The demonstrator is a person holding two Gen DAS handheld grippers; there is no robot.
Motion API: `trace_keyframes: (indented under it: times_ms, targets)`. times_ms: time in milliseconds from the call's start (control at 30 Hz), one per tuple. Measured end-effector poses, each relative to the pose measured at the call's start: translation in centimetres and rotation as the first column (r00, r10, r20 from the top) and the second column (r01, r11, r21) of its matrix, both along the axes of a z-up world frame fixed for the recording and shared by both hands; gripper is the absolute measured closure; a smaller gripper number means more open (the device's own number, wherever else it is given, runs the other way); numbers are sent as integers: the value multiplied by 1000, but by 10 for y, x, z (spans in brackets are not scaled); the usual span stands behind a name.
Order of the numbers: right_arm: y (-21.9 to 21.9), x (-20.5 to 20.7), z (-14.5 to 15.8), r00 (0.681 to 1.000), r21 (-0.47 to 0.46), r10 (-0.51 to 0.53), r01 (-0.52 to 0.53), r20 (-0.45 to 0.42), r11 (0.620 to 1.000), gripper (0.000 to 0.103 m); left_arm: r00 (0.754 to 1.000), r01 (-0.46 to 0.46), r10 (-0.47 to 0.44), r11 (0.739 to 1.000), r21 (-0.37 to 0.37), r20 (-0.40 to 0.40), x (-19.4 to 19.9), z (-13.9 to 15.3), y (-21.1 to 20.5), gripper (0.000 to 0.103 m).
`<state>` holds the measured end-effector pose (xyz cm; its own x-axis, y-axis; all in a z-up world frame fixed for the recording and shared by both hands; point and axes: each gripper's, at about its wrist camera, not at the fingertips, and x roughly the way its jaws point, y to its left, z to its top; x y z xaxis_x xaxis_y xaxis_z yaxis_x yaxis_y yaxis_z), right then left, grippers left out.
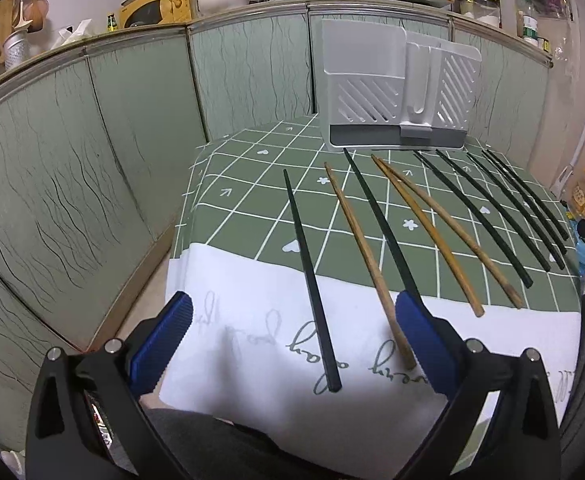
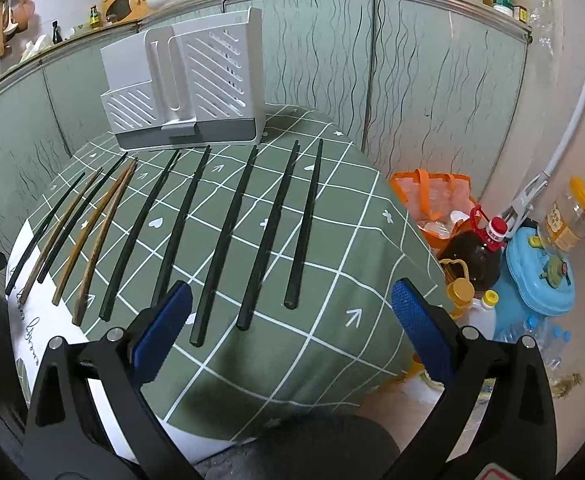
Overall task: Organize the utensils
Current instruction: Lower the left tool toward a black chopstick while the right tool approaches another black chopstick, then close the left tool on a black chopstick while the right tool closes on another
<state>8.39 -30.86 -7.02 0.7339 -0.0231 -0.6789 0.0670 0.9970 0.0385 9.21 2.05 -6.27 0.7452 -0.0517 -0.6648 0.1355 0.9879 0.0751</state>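
Blue-padded left gripper point(image 1: 292, 344) spread wide apart above the white near edge of the surface point(image 1: 252, 216), holding nothing; right gripper point(image 2: 291, 330) likewise wide apart and unloaded, over the green checked cloth point(image 2: 332, 240). Free room around both, with the cloth falling away at the left and right edges and cabinet doors point(image 1: 92, 152) close behind. Chopsticks point(image 1: 312, 280) laid in a loose fan across the cloth, tips toward a white slotted holder point(image 1: 392, 92) standing upright at the far edge: mostly dark ones, plus brown wooden ones point(image 1: 368, 256) toward the left. Seen only from the right wrist: floor clutter beside the surface, including an orange bag point(image 2: 428, 196), a dark oil bottle point(image 2: 476, 256) and a blue container point(image 2: 540, 276).
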Motion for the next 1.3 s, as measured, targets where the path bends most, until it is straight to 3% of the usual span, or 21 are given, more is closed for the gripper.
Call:
trace_keyframes:
  times_ms: [433, 567, 733, 900, 1233, 1300]
  targets:
    - [-5, 9, -8, 1000, 6, -18, 18, -3, 1000, 7, 998, 17, -20, 999, -48, -66, 12, -22, -1, 70]
    - [-4, 9, -9, 1000, -2, -16, 16, -4, 1000, 7, 997, 13, -16, 999, -32, -70, 13, -25, -4, 80]
    - [-2, 11, -9, 1000, -8, -10, 10, -10, 1000, 8, 998, 11, -12, 1000, -10, -54, 8, -27, -12, 83]
    - [-4, 16, -11, 1000, -4, 0, 0, -27, 1000, 20, 999, 5, -4, 1000, 18, -51, 8, -30, -18, 85]
    - [-10, 29, -22, 995, 7, -27, 28, -96, 1000, 73, 999, -4, 4, 1000, 14, -52, 9, -31, -17, 89]
    - [-7, 32, -24, 993, -14, -34, 33, -110, 999, 78, 999, -4, 5, 1000, 17, -52, 9, -31, -18, 89]
